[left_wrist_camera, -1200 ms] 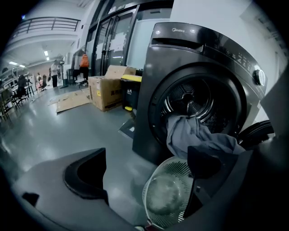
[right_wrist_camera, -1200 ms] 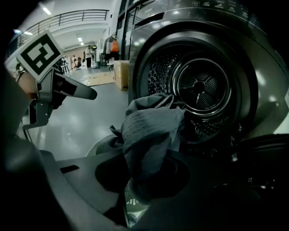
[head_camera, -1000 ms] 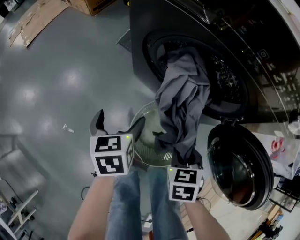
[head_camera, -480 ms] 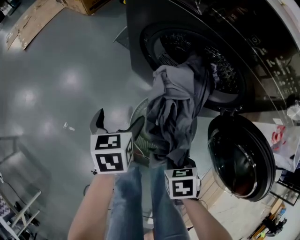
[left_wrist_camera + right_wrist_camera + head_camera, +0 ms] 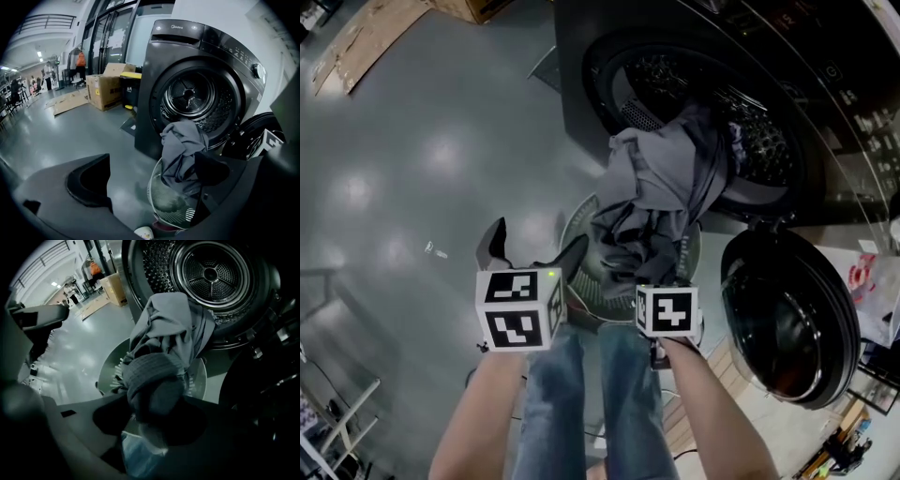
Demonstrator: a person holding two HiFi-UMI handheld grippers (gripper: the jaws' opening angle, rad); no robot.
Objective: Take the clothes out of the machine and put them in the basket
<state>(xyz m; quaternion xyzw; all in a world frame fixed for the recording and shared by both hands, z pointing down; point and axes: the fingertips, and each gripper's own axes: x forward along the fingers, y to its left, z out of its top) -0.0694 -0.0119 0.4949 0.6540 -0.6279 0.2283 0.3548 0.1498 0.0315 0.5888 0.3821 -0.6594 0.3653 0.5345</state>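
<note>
Over one basket (image 5: 166,206), the right gripper (image 5: 157,416), jaws just easing apart, pinches one garment (image 5: 661,187); the left gripper (image 5: 532,251) gapes wide, empty.

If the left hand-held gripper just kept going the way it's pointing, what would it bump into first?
Probably the basket, near its rim, beside the grey garment drooping into it. Nothing shows between the open jaws before that, though depth is hard to judge.

The basket (image 5: 575,228) stands on the floor (image 5: 412,141) just before the machine (image 5: 581,56), with clothes (image 5: 661,202) hanging into it.
</note>
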